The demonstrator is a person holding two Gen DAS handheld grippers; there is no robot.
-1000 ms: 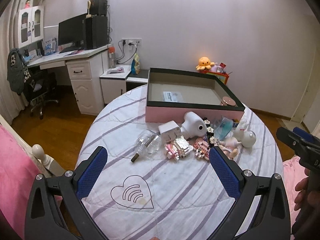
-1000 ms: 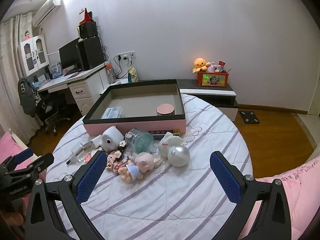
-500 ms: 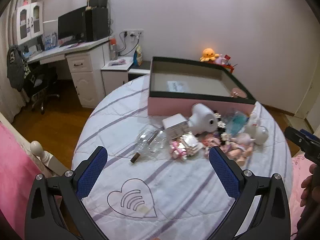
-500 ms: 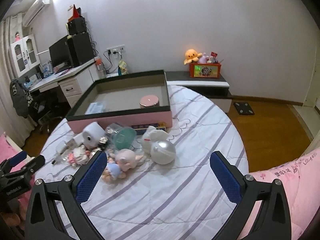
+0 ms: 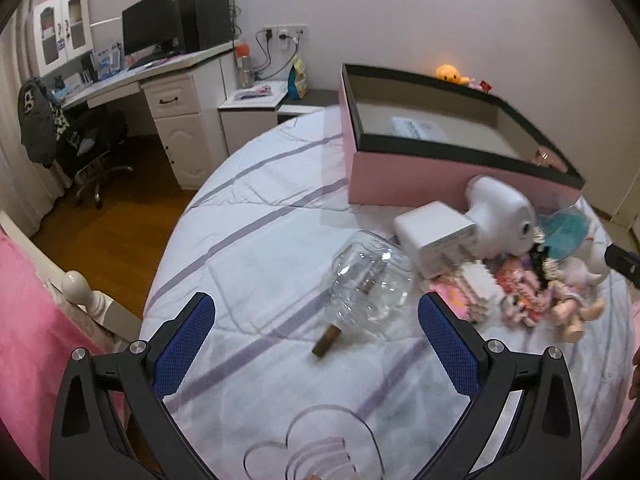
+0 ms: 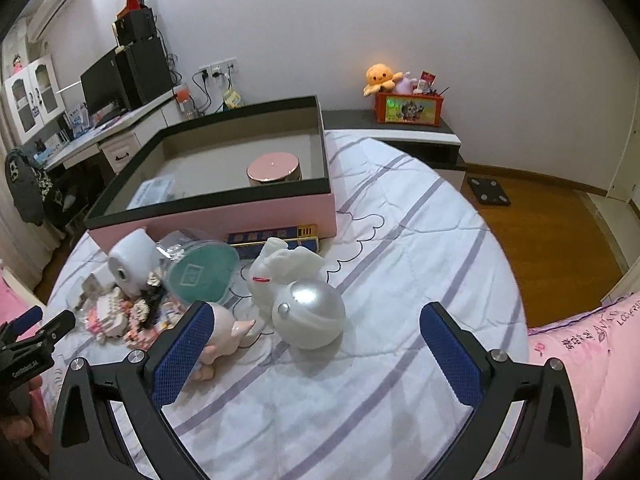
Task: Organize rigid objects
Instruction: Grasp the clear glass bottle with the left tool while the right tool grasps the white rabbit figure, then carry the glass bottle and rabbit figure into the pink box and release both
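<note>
Item 1, clear plastic bottle (image 5: 370,280): lies on its side on the striped bedspread (image 5: 256,248), a brown cap end pointing toward the camera. It sits just ahead of the left gripper (image 5: 316,344), in line with the gap between the blue pads, untouched.

Item 2, white charger block (image 5: 438,236): just right of the bottle, tilted, touching the white round-bodied device (image 5: 500,216) behind it.

Item 3, pink-and-white brick model (image 5: 472,288): beside the charger, near the left gripper's right pad.

Item 4, small dolls (image 5: 560,300): heaped at the right of the pile; blurred in the left wrist view.

Item 5, silver ball (image 6: 310,308): rests against a white winged figure (image 6: 280,268), just ahead of the right gripper (image 6: 314,348) and nearer its left pad. A pink doll head (image 6: 224,332) lies partly behind that pad.

Item 6, teal-lidded clear tub (image 6: 202,272): on its side, lid facing the camera, between the white device and the winged figure.

Item 7, flat blue-and-gold boxes (image 6: 276,238): against the front wall of the box.

Item 8, pink box with a dark rim (image 6: 216,216): open, behind the pile. Inside it stand a round rose-gold tin (image 6: 274,168) and a printed packet (image 6: 154,192).

Grippers: both jaws are spread wide and hold nothing. Both hover above the bedspread.

Surroundings: white desk (image 5: 160,80) with monitor at the left, orange plush octopus (image 6: 380,76) on a low shelf at the wall.
</note>
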